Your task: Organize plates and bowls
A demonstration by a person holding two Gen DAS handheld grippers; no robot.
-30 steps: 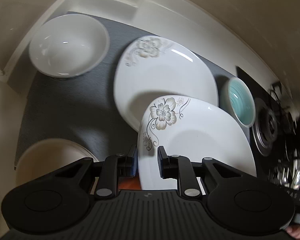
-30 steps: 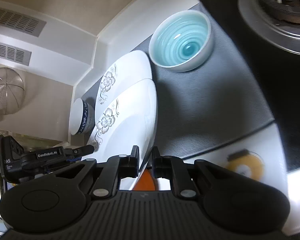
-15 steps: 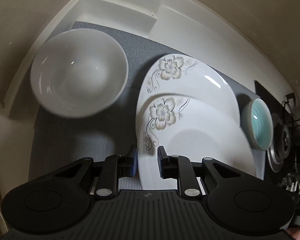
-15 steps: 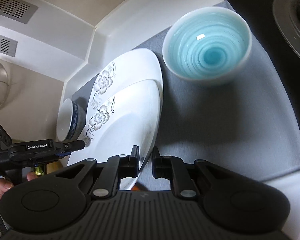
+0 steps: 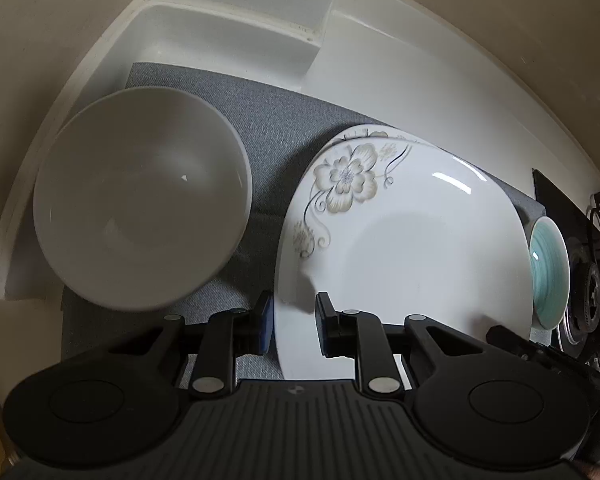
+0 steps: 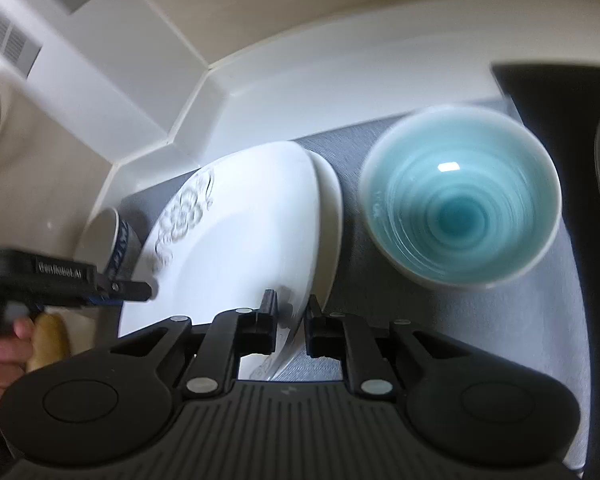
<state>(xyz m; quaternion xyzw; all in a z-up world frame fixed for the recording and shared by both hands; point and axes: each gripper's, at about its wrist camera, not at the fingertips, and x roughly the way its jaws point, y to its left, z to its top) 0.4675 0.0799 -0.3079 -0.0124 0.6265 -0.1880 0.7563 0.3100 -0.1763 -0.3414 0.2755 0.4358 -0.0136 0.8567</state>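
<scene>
Now the left gripper (image 5: 292,320) is pinched narrowly on the near rim of the flowered plate (image 5: 400,240), while the right gripper (image 6: 290,320), its jaws just easing apart, straddles the opposite rim. That plate sits nearly square on the second plate (image 6: 328,216) on the grey mat (image 5: 272,120), between white bowl (image 5: 140,208) and teal bowl (image 6: 460,204). Stacking looks nearly done; next calls for letting go cleanly

Plate (image 5: 412,240) on second plate (image 6: 328,216), between two bowls (image 5: 140,208) (image 6: 460,204).

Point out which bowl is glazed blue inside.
The small bowl right of the stacked floral plates has turquoise rings inside; the large bowl on their left is plain white.
</scene>
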